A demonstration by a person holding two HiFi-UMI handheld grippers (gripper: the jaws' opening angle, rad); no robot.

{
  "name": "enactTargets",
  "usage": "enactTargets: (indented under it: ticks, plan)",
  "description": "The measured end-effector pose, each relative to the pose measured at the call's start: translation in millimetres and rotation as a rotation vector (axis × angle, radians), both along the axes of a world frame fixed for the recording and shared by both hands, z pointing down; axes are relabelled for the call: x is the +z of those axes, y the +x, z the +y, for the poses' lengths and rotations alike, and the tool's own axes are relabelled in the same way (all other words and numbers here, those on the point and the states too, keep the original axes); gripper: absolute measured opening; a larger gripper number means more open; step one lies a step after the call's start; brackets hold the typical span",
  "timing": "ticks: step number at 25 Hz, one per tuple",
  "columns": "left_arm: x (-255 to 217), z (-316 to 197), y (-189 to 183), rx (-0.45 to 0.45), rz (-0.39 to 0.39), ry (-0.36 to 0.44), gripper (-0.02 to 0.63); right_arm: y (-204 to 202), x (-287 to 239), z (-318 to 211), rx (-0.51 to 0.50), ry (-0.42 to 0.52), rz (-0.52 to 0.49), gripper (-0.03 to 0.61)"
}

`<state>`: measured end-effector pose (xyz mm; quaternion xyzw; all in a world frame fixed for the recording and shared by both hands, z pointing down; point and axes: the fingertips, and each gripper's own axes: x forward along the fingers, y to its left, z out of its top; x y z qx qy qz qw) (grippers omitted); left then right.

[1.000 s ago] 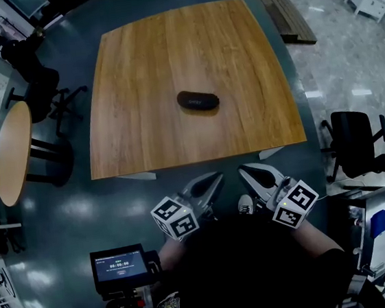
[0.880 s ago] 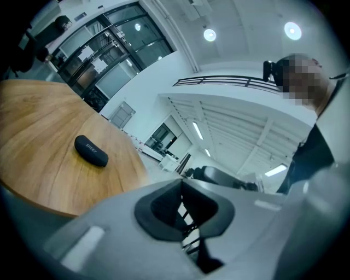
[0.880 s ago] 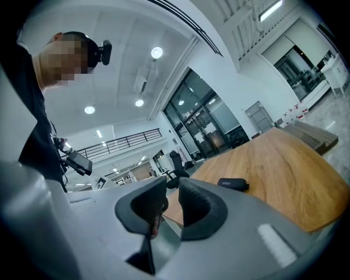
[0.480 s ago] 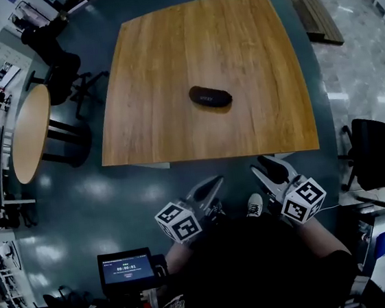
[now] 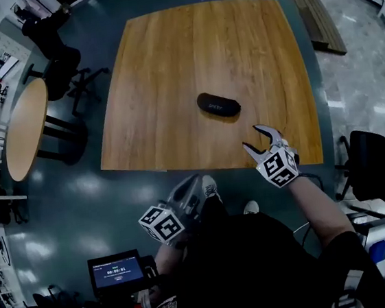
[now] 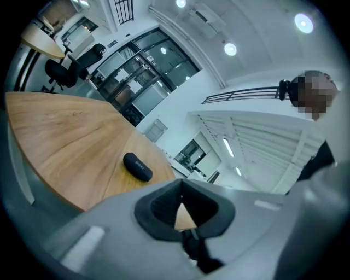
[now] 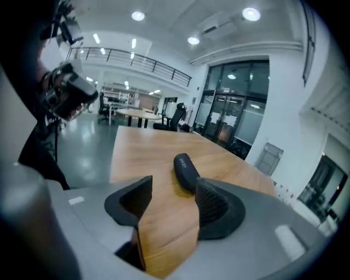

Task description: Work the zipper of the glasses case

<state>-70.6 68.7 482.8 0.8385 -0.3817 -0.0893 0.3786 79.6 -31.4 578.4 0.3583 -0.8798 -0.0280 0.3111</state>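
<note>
A black oblong glasses case lies shut near the middle of the square wooden table. My right gripper hovers over the table's near right edge, a short way in front of the case. Its jaws have just been opening and stand apart with nothing between them; only tabletop shows in the gap. My left gripper is below the table's near edge, off the table, with its jaws shut and empty. From it the case shows far off on the wood.
A round wooden table and dark office chairs stand at the left. Another chair is at the right. A small screen sits by my left side. A wooden bench lies beyond the table's far right corner.
My right gripper has moved forward from in front of my body to over the table's near edge, rolled, and its jaws have opened. The left gripper shifted a little left and stayed shut.
</note>
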Motion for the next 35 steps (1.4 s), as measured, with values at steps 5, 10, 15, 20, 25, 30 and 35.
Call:
enactTargets:
  ticks: [5, 10, 15, 20, 25, 30, 35]
  plan:
    - [5.8, -45.7, -2.0, 0.133, 0.015, -0.009, 0.002, -28.2, 37.9, -71.9, -0.034, -0.069, 0.204, 0.309]
    - [5.2, -86.6, -17.4, 0.212, 0.018, -0.004, 0.002, -44.1, 75.8, -118.7, -0.077, -0.145, 0.418, 0.355]
    - [21.3, -102.9, -45.7, 0.222, 0.038, -0.055, 0.002, -49.0, 107.2, -122.7, -0.176, -0.219, 0.599, 0.357]
    - [20.6, -116.5, -57.3, 0.266, 0.012, -0.03, 0.002, -51.5, 102.9, -126.9, -0.267, -0.201, 0.646, 0.322]
    - [20.3, -147.2, -61.1, 0.408, -0.227, 0.065, 0.155, -76.3, 21.4, -123.5, -0.605, 0.184, 0.821, 0.321]
    - [-5.8, -178.5, -10.1, 0.651, -0.364, 0.147, 0.312, -107.3, -67.8, -96.0, -0.89, 0.492, 0.919, 0.321]
    - [-13.7, -135.2, 74.1, 0.902, -0.511, 0.144, 0.364, -93.2, -108.4, -41.6, -0.995, 0.605, 0.917, 0.322]
